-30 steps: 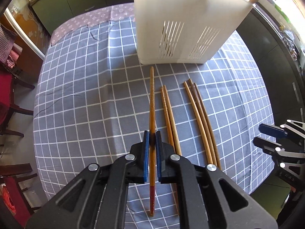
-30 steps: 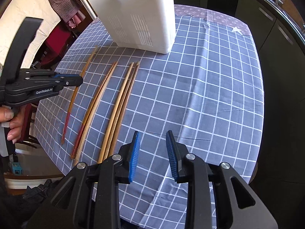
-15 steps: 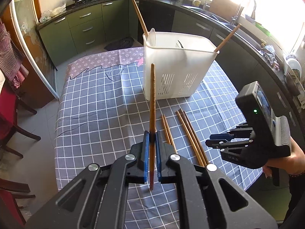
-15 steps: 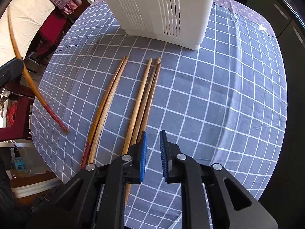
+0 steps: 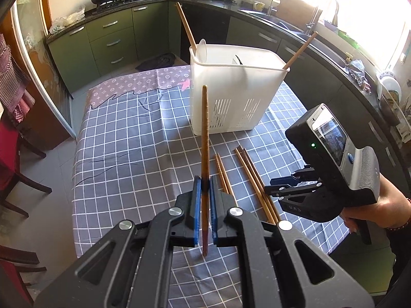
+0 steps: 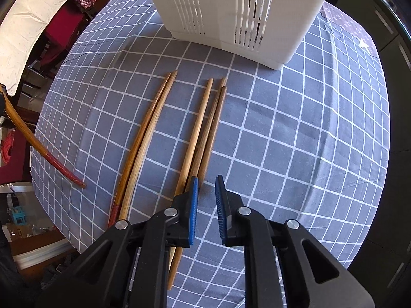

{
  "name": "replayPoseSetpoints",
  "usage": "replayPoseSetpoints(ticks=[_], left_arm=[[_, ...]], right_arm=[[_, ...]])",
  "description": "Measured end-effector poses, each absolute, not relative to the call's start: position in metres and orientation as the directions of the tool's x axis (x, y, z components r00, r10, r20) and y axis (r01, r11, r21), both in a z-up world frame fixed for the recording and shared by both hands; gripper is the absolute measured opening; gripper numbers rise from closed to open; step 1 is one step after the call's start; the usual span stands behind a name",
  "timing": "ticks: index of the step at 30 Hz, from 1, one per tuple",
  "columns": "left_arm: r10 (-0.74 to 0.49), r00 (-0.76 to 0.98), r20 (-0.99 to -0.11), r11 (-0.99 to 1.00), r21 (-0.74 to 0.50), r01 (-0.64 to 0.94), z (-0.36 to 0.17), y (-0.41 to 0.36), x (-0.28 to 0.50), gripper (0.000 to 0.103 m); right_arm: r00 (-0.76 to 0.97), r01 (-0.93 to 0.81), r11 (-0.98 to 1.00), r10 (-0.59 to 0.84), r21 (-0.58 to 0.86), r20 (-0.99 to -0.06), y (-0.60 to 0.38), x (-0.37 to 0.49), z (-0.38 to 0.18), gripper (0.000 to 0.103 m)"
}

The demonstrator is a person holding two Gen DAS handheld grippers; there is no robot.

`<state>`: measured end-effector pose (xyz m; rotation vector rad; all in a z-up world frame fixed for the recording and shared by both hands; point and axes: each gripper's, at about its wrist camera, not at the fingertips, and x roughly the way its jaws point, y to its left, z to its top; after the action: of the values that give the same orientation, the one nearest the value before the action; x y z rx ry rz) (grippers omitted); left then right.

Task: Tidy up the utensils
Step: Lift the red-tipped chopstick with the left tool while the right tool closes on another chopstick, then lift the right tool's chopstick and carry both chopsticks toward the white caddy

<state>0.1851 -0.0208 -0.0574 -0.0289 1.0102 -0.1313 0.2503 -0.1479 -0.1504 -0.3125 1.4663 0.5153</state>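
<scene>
My left gripper is shut on a long brown chopstick with a red end, held in the air above the checked tablecloth and pointing toward the white slotted utensil basket. Two chopsticks lean inside the basket. Several wooden chopsticks lie side by side on the cloth in front of the basket. My right gripper is open and empty, low over the near ends of the rightmost chopsticks. It also shows in the left wrist view. The held chopstick shows at the left of the right wrist view.
The grey checked tablecloth covers a table with its near edge close to both grippers. Dark red chairs stand to the left. Green kitchen cabinets and a counter run behind the table.
My left gripper lifted the red-ended chopstick off the cloth and drew back and up. My right gripper moved in over the rightmost chopsticks and its jaws narrowed.
</scene>
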Motion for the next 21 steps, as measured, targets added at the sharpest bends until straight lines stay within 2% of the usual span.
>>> replayPoseSetpoints(ticks=[15,21], left_arm=[[-0.127,0.51,-0.851,0.991,-0.086,0.102,-0.063,-0.02,0.185,0.007],[-0.121,0.511,-0.851,0.991,-0.079,0.105,-0.063,-0.022,0.184,0.007]], right_arm=[[0.037,-0.519,0.853,0.081,0.05,-0.996,-0.121,0.254,-0.164,0.015],[0.073,-0.522,0.851,0.109,0.056,-0.991,-0.127,0.252,-0.158,0.007]])
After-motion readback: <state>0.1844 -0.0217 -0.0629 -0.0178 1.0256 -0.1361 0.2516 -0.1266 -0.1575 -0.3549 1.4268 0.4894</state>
